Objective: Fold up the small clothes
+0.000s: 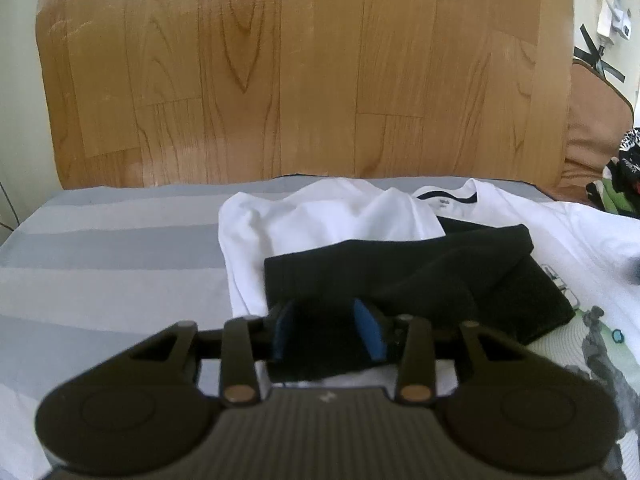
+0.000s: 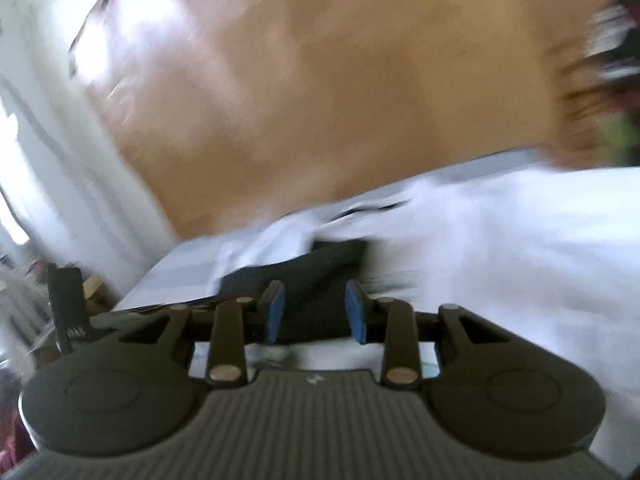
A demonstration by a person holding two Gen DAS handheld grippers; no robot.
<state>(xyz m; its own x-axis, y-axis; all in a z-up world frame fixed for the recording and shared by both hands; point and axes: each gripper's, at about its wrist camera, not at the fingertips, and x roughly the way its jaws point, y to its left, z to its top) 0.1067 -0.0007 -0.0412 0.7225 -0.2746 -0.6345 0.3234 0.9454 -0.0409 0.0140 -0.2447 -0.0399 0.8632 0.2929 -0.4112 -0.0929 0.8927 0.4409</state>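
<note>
A small black garment (image 1: 420, 280), partly folded, lies on top of a white T-shirt (image 1: 320, 216) on a grey striped bed sheet (image 1: 100, 260). My left gripper (image 1: 328, 330) is open, its blue pads either side of the black garment's near edge. In the blurred right wrist view the black garment (image 2: 312, 276) lies just ahead of my right gripper (image 2: 316, 314), which is open and holds nothing. The white T-shirt (image 2: 500, 248) spreads to the right there.
A printed white shirt (image 1: 592, 320) lies at the right of the bed. Beyond the bed's far edge is wooden floor (image 1: 300, 72). A patterned dark cloth (image 1: 624, 176) sits at far right. Clutter (image 2: 24, 300) shows at left in the right wrist view.
</note>
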